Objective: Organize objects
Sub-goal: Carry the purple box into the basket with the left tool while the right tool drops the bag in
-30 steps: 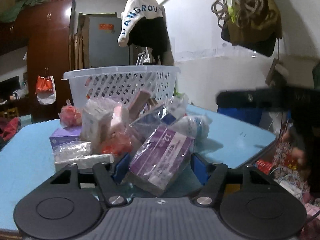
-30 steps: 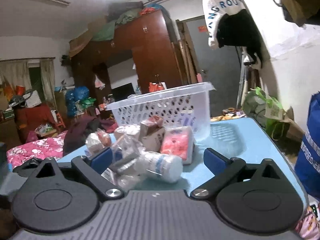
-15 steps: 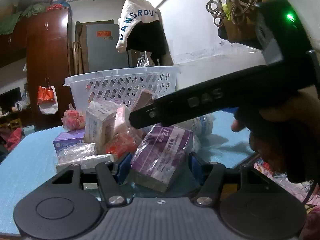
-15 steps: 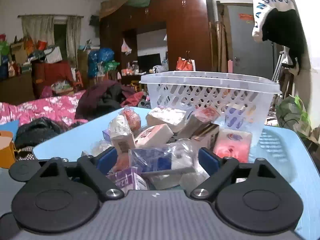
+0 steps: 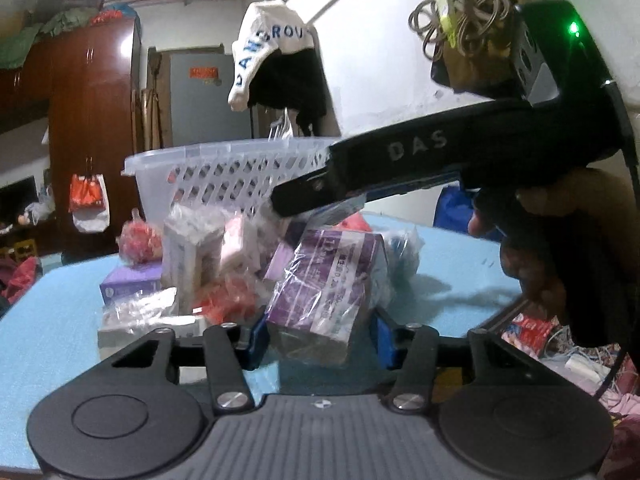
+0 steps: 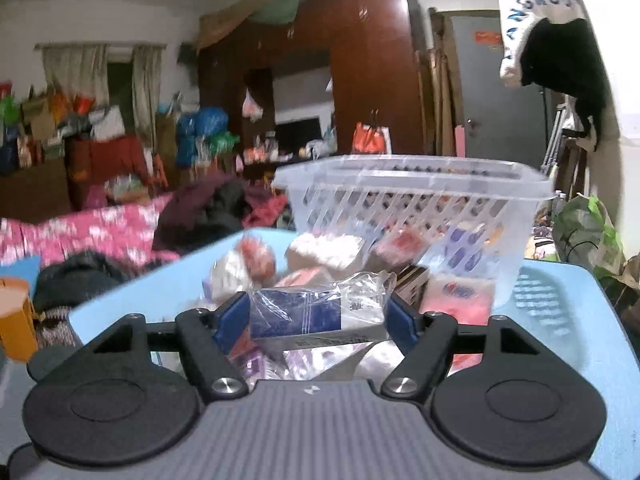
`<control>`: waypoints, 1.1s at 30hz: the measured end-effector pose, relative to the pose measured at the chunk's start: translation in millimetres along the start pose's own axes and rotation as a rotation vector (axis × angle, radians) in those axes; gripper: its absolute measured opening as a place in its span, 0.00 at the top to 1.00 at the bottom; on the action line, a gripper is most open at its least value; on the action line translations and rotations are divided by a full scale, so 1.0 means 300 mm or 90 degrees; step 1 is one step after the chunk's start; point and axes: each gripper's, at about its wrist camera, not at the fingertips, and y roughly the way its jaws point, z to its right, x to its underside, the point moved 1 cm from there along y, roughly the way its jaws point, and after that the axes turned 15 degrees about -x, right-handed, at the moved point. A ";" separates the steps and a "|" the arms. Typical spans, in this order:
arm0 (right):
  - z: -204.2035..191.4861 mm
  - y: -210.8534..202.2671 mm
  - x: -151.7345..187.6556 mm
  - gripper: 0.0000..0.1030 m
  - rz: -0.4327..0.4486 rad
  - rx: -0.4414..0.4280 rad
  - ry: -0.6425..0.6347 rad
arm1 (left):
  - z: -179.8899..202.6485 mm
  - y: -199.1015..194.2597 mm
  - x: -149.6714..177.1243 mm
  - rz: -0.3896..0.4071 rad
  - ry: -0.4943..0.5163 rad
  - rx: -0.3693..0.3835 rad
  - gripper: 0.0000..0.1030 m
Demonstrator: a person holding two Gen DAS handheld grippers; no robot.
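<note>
A pile of wrapped packets lies on the light blue table (image 5: pixel 48 320) in front of a white slotted basket (image 5: pixel 224 172). My left gripper (image 5: pixel 318 338) has its fingers on both sides of a purple box in clear wrap (image 5: pixel 328 280), with a small gap on the right side. My right gripper (image 6: pixel 316 316) is closed on a blue-and-white packet in clear wrap (image 6: pixel 304 312) and holds it above the pile. The right gripper also shows in the left wrist view (image 5: pixel 312 196), over the pile. The basket (image 6: pixel 416 216) stands just beyond the right gripper.
In the pile are a pale upright box (image 5: pixel 192 252), a small purple box (image 5: pixel 128 284), red netted packets (image 5: pixel 138 236) and a pink packet (image 6: pixel 456 300). A brown wardrobe (image 5: pixel 88 128) and a hanging white cap (image 5: pixel 268 52) are behind. A bed with pink cloth (image 6: pixel 88 232) is left of the table.
My right gripper swung in over the pile from the right, closed on the blue-and-white packet and lifted it. My left gripper narrowed around the purple box and barely moved.
</note>
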 end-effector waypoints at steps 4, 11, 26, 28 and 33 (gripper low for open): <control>0.031 -0.067 -0.004 0.27 0.037 0.013 0.021 | -0.002 -0.014 -0.004 0.012 -0.004 0.003 0.47; 0.106 -0.120 0.025 0.27 0.065 0.041 0.069 | -0.070 -0.011 -0.017 0.006 -0.069 0.016 0.47; 0.118 -0.137 -0.122 0.27 0.147 0.056 0.002 | -0.201 0.063 -0.284 0.064 -0.110 0.015 0.47; 0.154 -0.106 -0.233 0.27 0.188 0.070 -0.024 | -0.235 0.151 -0.409 0.053 -0.106 -0.002 0.47; 0.340 0.081 -0.436 0.27 0.120 0.090 -0.033 | -0.289 0.441 -0.640 -0.007 -0.125 -0.017 0.47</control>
